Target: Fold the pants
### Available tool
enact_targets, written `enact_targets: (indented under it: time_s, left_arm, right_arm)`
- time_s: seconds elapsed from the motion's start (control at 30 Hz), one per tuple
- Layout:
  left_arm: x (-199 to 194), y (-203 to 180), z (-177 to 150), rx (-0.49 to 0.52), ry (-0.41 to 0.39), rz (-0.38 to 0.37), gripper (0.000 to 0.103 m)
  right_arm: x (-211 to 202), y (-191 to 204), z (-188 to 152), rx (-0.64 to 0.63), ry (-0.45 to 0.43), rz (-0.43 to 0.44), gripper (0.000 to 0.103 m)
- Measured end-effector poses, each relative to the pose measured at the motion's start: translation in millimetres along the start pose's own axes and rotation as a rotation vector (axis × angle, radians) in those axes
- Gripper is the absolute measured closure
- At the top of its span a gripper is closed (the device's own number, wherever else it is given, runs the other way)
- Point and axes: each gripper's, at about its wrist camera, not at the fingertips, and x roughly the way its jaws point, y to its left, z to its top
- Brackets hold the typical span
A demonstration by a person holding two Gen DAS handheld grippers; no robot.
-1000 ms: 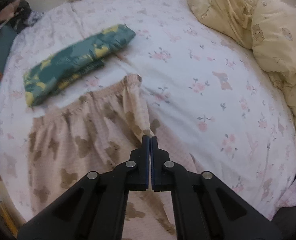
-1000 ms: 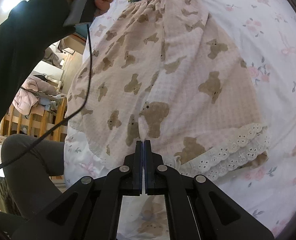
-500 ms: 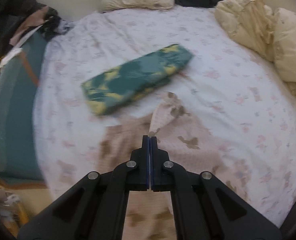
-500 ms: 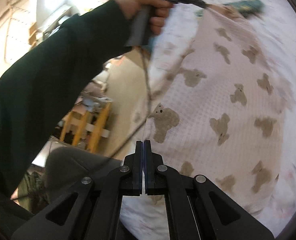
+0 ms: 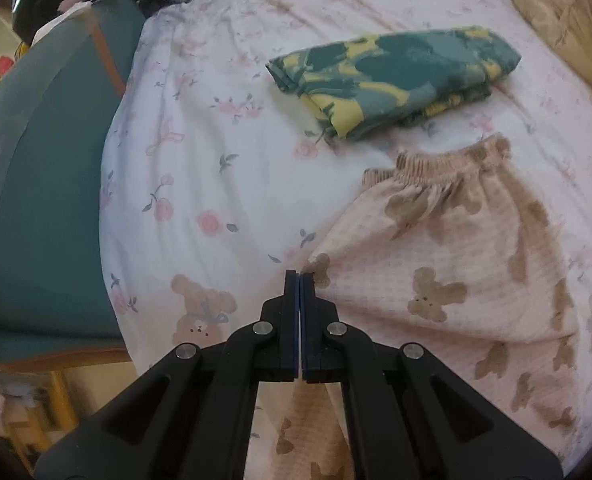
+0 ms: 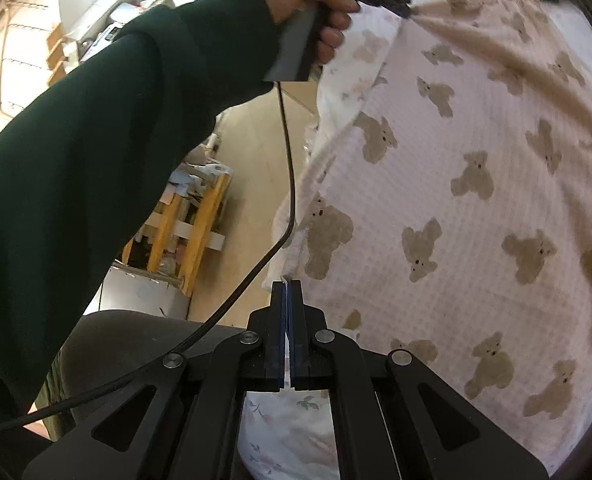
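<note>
Pink bear-print pants (image 5: 455, 264) lie on the flowered bed sheet (image 5: 200, 168), folded lengthwise, with the gathered waistband at the far end. My left gripper (image 5: 299, 276) is shut on the left edge of the pants below the waistband. My right gripper (image 6: 287, 284) is shut on the hem edge of the pants (image 6: 475, 208) near the bed's side. In the right wrist view the left gripper (image 6: 409, 11) shows at the top, held by a hand, pinching the cloth.
A folded green and yellow garment (image 5: 391, 80) lies beyond the waistband. A cream quilt (image 5: 567, 20) is bunched at the far right. A teal mattress edge (image 5: 36, 184) runs along the left. The person's dark-sleeved arm (image 6: 96, 160) and a cable (image 6: 288, 152) cross the right wrist view.
Both grippers carried one side of the pants across to the left. The pants now lie doubled over lengthwise, with their free edge at the left side of the bed.
</note>
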Motion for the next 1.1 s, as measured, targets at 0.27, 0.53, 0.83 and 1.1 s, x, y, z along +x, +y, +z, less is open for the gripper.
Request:
enact_targets:
  time_s: [0.27,0.53,0.83,1.1]
  left_arm:
    - [-2.4,16.0,-1.9,-0.058,-0.028,0.002,0.078]
    - [-91.2,88.5,-88.6,-0.217,-0.138,-0.147,0.035]
    - [-150.7,165.1,-240.1,-0.514,-0.152,-0.182,0.023]
    - [-119.2,159.1,-288.9,-0.618,-0.115,-0.223,0.023]
  right_arm:
    - [15.4,19.9,12.3,-0.025,0.01,-0.022,0.103]
    - [28.3,39.7,12.5,-0.062,0.026,-0.08,0.103]
    - [94.2,84.9,13.2,-0.141,0.052,-0.102,0.103]
    - [178.1,66.3,18.1,-0.011,0.109,-0.126,0.041]
